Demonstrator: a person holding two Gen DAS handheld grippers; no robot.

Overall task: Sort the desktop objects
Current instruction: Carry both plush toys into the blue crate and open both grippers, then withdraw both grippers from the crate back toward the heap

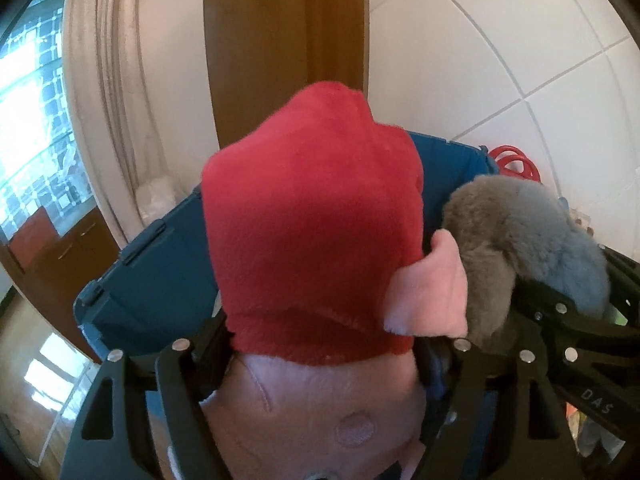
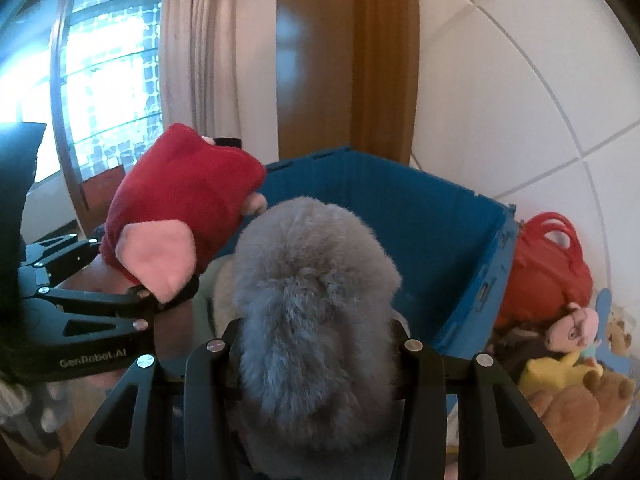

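Left tongs [image 1: 320,344] clenched on a pink plush toy in a red dress [image 1: 312,216], gripped at the seam where pink head meets red cloth, held up in the air just over the near edge of a blue folding crate [image 1: 160,280]; one pink arm poking out to the right, touching the grey fur beside it. From the right wrist view, same red-dressed toy [image 2: 180,196] seen side-on at the left, clamped in the left tongs [image 2: 160,292], tilted with the dress pointing up and toward the crate. Right tongs [image 2: 316,360] clenched on a grey furry plush [image 2: 316,280], fur bulging out between and above the black fingers [image 2: 420,384], held above the open crate [image 2: 420,220]. In the left wrist view, that grey plush [image 1: 520,236] just right of the red dress, with the right tongs' black frame below it. Crate walls upright, a pale green and white soft shape low inside at the left, partly hidden. Beyond the crate's right wall, a red bag with looped handles [image 2: 548,264], and nearer the camera a heap of stuffed toys [image 2: 572,372]: yellow, brown, green, one with a dark-haired face. Behind everything, white tiled wall [image 2: 520,80], wooden panel [image 2: 344,60], pale curtain [image 2: 208,40] and bright window [image 2: 108,60].
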